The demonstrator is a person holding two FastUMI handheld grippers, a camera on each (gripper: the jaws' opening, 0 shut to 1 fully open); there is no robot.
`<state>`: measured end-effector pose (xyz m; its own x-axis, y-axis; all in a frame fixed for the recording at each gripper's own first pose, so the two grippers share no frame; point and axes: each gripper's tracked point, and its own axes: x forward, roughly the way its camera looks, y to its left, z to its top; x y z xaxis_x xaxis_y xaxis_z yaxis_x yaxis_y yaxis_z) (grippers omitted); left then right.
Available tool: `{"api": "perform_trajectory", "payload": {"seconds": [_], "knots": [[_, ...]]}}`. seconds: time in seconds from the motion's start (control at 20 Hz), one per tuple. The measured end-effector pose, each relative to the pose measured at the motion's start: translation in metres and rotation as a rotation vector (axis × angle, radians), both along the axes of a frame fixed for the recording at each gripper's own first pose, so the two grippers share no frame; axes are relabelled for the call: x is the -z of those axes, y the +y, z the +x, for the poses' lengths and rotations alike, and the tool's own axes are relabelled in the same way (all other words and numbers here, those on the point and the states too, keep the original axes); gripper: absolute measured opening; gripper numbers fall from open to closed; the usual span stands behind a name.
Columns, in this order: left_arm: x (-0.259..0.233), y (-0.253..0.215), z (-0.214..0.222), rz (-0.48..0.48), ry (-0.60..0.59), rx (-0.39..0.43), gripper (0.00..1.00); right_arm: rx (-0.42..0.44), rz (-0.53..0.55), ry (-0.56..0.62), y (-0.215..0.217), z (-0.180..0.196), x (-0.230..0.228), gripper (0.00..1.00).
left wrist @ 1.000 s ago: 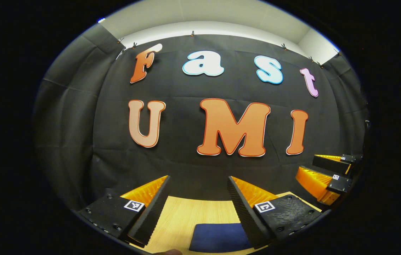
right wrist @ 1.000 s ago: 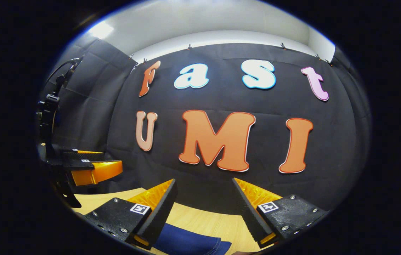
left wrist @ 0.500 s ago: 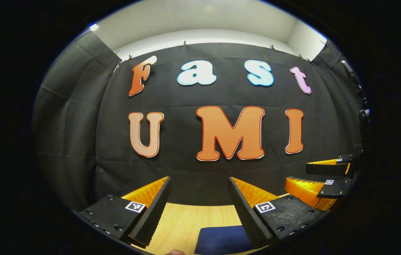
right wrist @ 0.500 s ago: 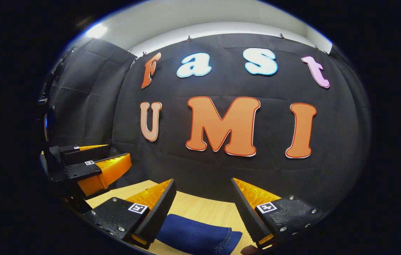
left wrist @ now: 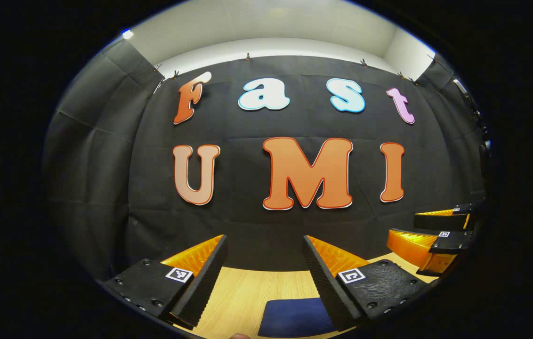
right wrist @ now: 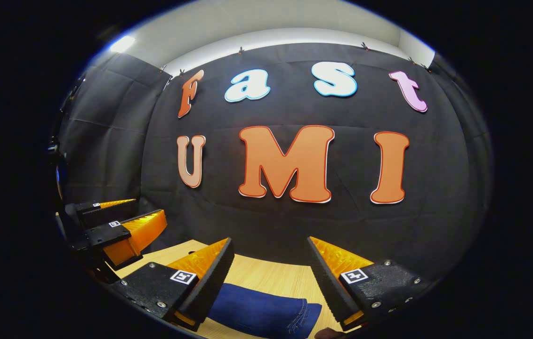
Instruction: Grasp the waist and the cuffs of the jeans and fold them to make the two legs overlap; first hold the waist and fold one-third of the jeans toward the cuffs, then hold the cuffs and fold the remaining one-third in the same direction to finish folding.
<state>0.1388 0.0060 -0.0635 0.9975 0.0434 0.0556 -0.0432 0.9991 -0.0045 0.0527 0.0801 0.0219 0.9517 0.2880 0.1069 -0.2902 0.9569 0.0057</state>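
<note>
Your left gripper (left wrist: 264,242) and right gripper (right wrist: 270,245) are both held up off the table (right wrist: 266,278), each with its fingers spread wide and nothing between them. The jeans (right wrist: 259,313) lie flat on the table, low in both views: in the right gripper view they sit below and between your right fingers, reaching under the left-hand finger, with a stitched edge at their near right corner. In the left gripper view a dark blue patch of the jeans (left wrist: 294,318) shows just below the right-hand finger. So little of the cloth shows that you cannot say whether that stitched edge is waist, cuff or a fold already made; it may be a folded stack.

Expect denim to be soft but heavy for cloth, fairly stiff at seams and hems, and not slippery. It will sag and drag if you lift one corner alone. Take hold at a thick sewn edge, one gripper near each corner of that edge, so that the layers stay together. Bite deep enough to catch every layer, and carry the edge low over the jeans.
</note>
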Motion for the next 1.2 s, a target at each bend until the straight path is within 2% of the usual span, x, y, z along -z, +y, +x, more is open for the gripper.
{"api": "perform_trajectory", "payload": {"seconds": [0.3, 0.35, 0.4, 0.5, 0.55, 0.65, 0.9, 1.2], "knots": [[0.003, 0.003, 0.001, 0.016, 0.000, 0.000, 0.96, 0.014, -0.011, -0.005, 0.001, -0.004, 0.000, 0.96], [0.003, 0.002, 0.000, 0.019, 0.000, 0.005, 0.96, 0.018, -0.019, -0.013, 0.000, -0.004, -0.001, 0.92], [0.005, 0.001, 0.002, 0.018, 0.002, 0.010, 0.94, 0.023, -0.025, -0.020, 0.000, -0.006, -0.003, 0.96], [0.006, 0.000, 0.002, 0.015, 0.006, 0.019, 0.94, 0.026, -0.028, -0.029, 0.001, -0.007, -0.005, 0.92], [0.006, 0.001, 0.002, 0.017, 0.006, 0.022, 0.94, 0.025, -0.027, -0.027, 0.002, -0.007, -0.004, 0.95], [0.008, 0.004, 0.003, 0.022, 0.012, 0.017, 0.94, 0.032, -0.019, -0.024, 0.000, -0.009, -0.004, 0.96], [0.009, 0.014, 0.010, 0.008, 0.022, 0.001, 0.94, 0.051, -0.006, -0.014, -0.009, -0.009, -0.003, 0.95], [-0.003, 0.012, 0.022, 0.044, 0.006, 0.019, 0.96, 0.102, 0.007, -0.012, -0.032, -0.010, -0.007, 0.95]]}}
